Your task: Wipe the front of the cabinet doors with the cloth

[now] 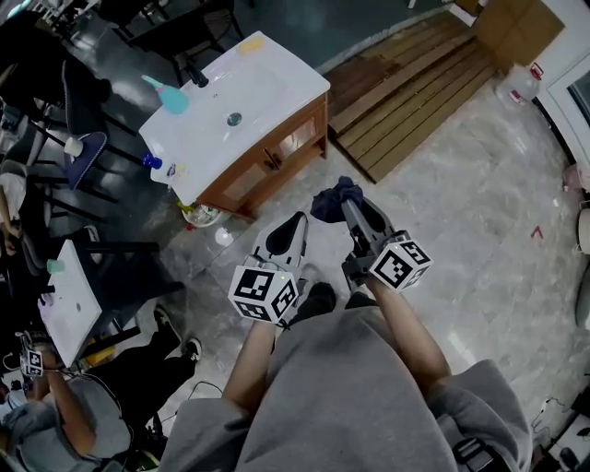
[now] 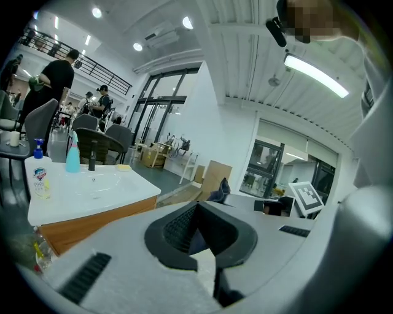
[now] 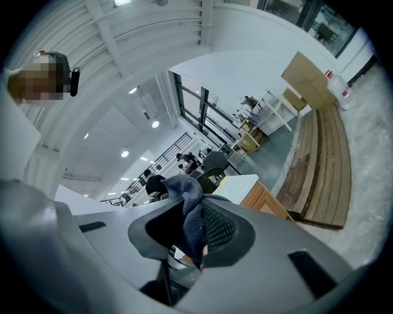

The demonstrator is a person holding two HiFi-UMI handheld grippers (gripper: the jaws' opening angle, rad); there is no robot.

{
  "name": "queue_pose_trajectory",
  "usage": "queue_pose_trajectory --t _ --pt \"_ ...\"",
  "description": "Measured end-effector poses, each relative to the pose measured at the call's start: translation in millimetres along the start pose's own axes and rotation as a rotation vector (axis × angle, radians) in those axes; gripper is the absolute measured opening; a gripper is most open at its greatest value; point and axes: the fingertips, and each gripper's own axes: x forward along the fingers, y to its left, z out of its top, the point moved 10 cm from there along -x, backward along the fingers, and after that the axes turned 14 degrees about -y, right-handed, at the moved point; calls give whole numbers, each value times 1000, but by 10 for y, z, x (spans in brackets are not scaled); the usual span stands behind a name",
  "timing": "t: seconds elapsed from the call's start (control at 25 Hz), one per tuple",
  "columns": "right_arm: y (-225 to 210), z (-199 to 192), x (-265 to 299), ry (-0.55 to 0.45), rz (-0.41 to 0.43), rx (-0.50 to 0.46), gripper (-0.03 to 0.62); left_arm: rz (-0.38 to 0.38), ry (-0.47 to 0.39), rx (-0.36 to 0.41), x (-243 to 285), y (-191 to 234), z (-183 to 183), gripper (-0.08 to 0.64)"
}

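A large open work hall, something like a lab or test studio and not a home, is indicated. In the head view a vanity cabinet [image 1: 267, 161] with a white basin top [image 1: 235, 97] is seen standing free on the glossy tiled floor [image 1: 479, 212], with open floor around it. Chairs [image 1: 83, 147] and a white desk [image 1: 69, 304] are crowded along the left edge, where a seated person [image 1: 55, 415] is found at lower left. Wooden decking [image 1: 415, 83] and cardboard boxes [image 1: 516, 28] are stacked at upper right (as in a storage corner). In the left gripper view a high white ceiling with a strip light [image 2: 316, 73], a railed gallery [image 2: 80, 58] at upper left, tall glazed doors [image 2: 163, 116] and standing people [image 2: 55, 80] are shown.
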Motion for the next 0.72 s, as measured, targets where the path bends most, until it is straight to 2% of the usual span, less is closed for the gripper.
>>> queue_pose_trajectory --t 0.28,0.72 --pt "-5 -190 232 -42 -46 24 81 -15 30 -26 25 424 3 8" --pt "-413 -195 581 -56 -93 30 81 -28 79 -26 469 705 -144 8"
